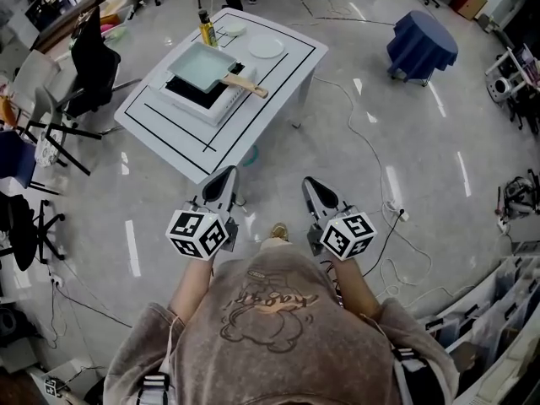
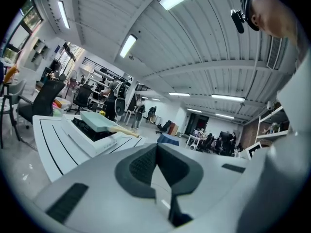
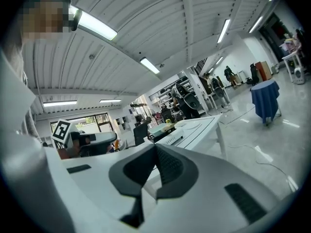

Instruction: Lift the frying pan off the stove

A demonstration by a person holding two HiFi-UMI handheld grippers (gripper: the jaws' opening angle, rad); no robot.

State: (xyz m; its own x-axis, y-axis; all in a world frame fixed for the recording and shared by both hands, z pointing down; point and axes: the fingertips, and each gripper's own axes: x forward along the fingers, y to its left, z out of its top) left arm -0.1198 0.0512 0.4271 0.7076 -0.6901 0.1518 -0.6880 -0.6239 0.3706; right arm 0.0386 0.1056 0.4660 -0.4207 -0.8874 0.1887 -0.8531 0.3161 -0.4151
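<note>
Mint frying pan [image 1: 202, 64], handle [image 1: 245, 83] near-right

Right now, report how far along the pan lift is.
Done: nothing; the frying pan sits on the stove, on the table. In hand: nothing; left gripper and right gripper are shut, empty, held short of the table. Left: reach the wooden handle, grip it, lift the pan clear.
</note>
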